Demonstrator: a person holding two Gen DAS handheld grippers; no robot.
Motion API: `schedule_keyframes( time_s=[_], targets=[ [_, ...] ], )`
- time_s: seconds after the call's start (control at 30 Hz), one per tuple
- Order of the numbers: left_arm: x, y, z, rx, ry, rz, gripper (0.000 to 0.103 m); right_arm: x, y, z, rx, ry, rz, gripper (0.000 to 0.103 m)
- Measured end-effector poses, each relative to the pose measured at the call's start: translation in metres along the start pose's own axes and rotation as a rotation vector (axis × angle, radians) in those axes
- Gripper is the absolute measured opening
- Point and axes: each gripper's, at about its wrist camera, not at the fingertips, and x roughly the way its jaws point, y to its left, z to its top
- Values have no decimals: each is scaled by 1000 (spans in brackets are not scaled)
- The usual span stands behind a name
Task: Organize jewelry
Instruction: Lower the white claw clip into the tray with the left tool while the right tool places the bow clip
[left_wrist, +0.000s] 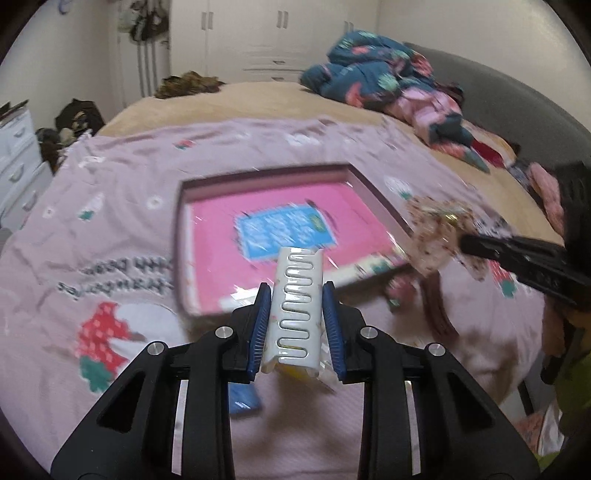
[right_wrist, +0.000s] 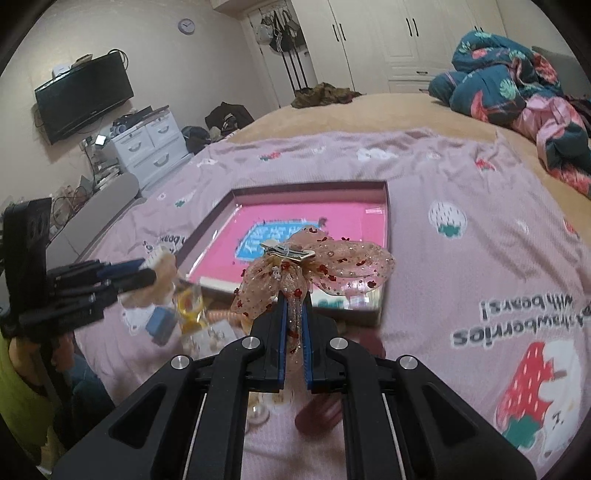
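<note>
Jewelry risks being dropped short of the box on the bed: white hair clip is gripped by left fingers, gauzy bow clip pinched only by its ribbon tail between closed right fingers.

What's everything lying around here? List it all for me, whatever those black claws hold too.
hair claw clip: one, white, held between the left gripper's pads
bow hair clip: one, sheer pink with red specks, held by the right gripper
shallow box: one, pink inside, on the blanket
blanket: one, pale pink with strawberry prints, spread on the bed
small accessories: several, yellow, blue and others, blurred, on the blanket near the box
quilt: one, teal and pink, bunched at the bed's far side
television: one, black, on the wall
left gripper: one, black, blue pads
right gripper: one, black, blue pads
</note>
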Motion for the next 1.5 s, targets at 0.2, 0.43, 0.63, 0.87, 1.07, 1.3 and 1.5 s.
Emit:
schedule_keyframes(
  time_s=[0.2, 0.43, 0.63, 0.87, 1.07, 1.3, 1.5],
  targets=[
    [7, 31, 23, -47, -29, 48, 21, 12, 2, 26, -24, -28, -18, 6],
    [33, 49, 38, -81, -31, 56, 21, 35, 0, 47, -32, -40, -40, 6],
    [61, 57, 45, -106, -7, 62, 21, 62, -9, 54, -8, -18, -57, 6],
    [95, 70, 44, -137, 44, 79, 21, 97, -22, 51, 24, 36, -81, 7],
    [114, 76, 45, -153, 73, 84, 21, 122, -30, 45, 49, 85, -103, 7],
    [126, 78, 38, -153, 106, 87, 21, 138, -41, 34, 102, 143, -127, 16],
    [125, 78, 34, -158, 106, 88, 21, 115, -36, 25, 119, 107, -145, 38]
  ],
)
